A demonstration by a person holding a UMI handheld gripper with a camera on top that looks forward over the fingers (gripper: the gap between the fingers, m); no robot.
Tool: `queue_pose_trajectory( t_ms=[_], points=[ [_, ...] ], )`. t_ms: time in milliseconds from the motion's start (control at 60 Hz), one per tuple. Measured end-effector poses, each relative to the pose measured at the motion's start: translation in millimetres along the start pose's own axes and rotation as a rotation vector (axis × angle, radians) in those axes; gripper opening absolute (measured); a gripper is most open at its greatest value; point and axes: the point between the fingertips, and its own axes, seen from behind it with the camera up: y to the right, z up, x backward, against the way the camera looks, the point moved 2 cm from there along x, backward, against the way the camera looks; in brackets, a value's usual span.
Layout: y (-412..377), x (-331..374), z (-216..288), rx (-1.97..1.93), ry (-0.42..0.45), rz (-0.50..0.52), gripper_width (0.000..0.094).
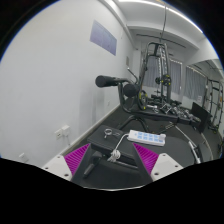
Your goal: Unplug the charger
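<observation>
My gripper shows its two magenta pads, the left one and the right one. A black charger block fills the space between them, and both pads press on its sides. A short white cable with a plug end lies on top of the block. A white power strip lies on the dark tabletop just beyond the fingers. The charger is apart from the strip.
An exercise bike with a black saddle stands beyond the table. A white wall runs along the left with a purple poster and a low wall socket. More gym equipment stands at the far right.
</observation>
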Motion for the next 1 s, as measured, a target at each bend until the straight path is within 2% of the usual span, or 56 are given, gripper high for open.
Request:
queue_pose_trajectory(
  t_ms=[450,850,1000],
  points=[
    [34,-15,-5,-0.032,-0.009,-0.050,0.0853],
    [196,-51,-56,-0.134,-0.067,-0.291,0.0854],
    [245,-67,-72,-0.143,-0.054,-0.359,0.0853]
  ],
)
